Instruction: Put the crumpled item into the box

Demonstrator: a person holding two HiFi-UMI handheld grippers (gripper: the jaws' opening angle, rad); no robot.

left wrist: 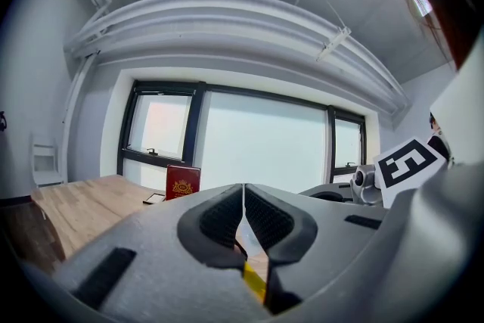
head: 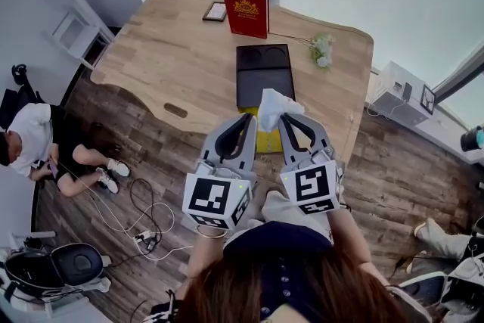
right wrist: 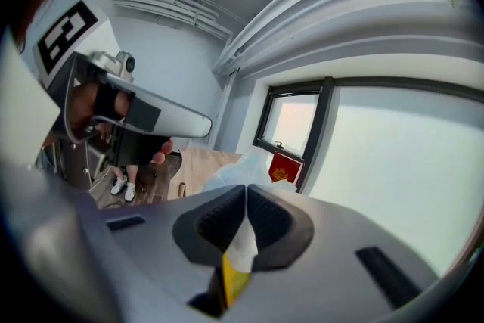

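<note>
Tissue (head: 272, 107), centre frame: likely light, soft, easily torn; grip a bunched fold. Right gripper (right wrist: 246, 191) jaws clamp it; left gripper (left wrist: 243, 189) jaws meet, empty.

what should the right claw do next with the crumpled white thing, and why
Probably lower the right claw toward the yellow box below it: it is shut on the crumpled white item, which is not yet in the box.

Matt wood table (head: 151, 49); crumpled item (head: 274, 108) thin white paper (soft, tissue-like).
</note>
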